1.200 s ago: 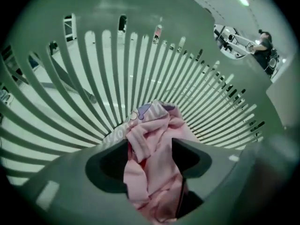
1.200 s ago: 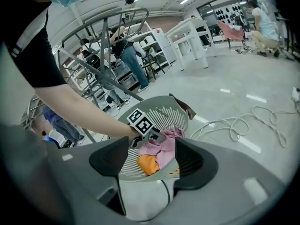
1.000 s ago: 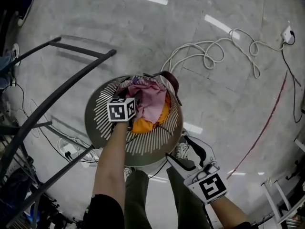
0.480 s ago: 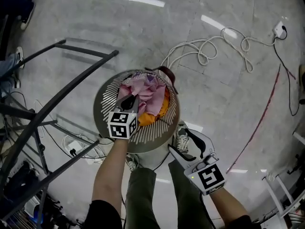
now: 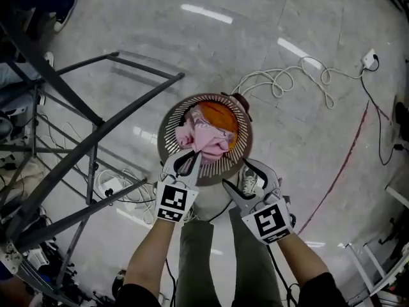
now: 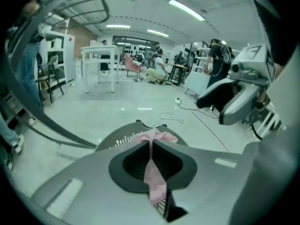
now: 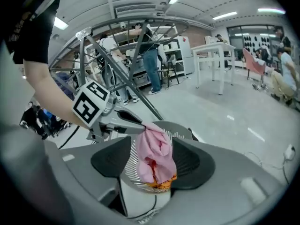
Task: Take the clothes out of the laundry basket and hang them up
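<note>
Head view: your left claw (image 5: 192,160), jaws just closed, clamps a fold of the pink garment (image 5: 208,141) above the laundry basket (image 5: 167,136). The cloth trails into the pile, evidently so that 1 piece peels free. The drying rack (image 5: 128,104) stands at your left.

Left gripper view: a pink strip runs pinched between the 2 jaws.

Right gripper view: your right claw (image 7: 154,161) stands apart on nothing, framing the garment beyond, likely ready for a second hold.
</note>
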Tool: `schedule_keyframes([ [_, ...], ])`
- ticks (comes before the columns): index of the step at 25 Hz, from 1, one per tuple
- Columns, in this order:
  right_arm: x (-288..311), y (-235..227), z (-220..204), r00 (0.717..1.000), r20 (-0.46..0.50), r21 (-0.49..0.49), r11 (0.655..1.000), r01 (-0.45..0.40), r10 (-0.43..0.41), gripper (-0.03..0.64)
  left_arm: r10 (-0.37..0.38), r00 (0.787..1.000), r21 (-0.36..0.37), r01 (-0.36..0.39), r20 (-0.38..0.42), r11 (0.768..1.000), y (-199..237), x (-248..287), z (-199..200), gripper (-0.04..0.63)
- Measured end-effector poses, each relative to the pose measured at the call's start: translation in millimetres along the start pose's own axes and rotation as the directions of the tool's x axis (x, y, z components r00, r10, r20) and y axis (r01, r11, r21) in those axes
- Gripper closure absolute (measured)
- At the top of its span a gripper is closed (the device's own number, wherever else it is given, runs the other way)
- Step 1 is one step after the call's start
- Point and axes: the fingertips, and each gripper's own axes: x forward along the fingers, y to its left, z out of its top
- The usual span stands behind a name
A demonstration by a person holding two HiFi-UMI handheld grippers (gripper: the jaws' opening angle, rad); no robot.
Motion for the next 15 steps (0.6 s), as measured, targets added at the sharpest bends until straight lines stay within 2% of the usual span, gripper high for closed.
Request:
schedule_keyframes([
  [5,1,17,43,1.000,0.018,-0.231,0.973,-0.009,0.014,0.370,-0.038,0.999,0.164,0.034,0.020,0.986,-27,-53,34,0.577],
  [9,-2,41,63,0.998,0.014,-0.321,0.946,-0.054,0.062,0.418,-0.070,0.997,0.235,0.059,0.042,0.970,-39,-94,51,0.575],
  [15,-17,94,80,0.990,0.004,-0.464,0.877,-0.124,0.142,0.445,-0.104,0.993,0.379,0.076,0.053,0.922,-57,-151,77,0.575],
])
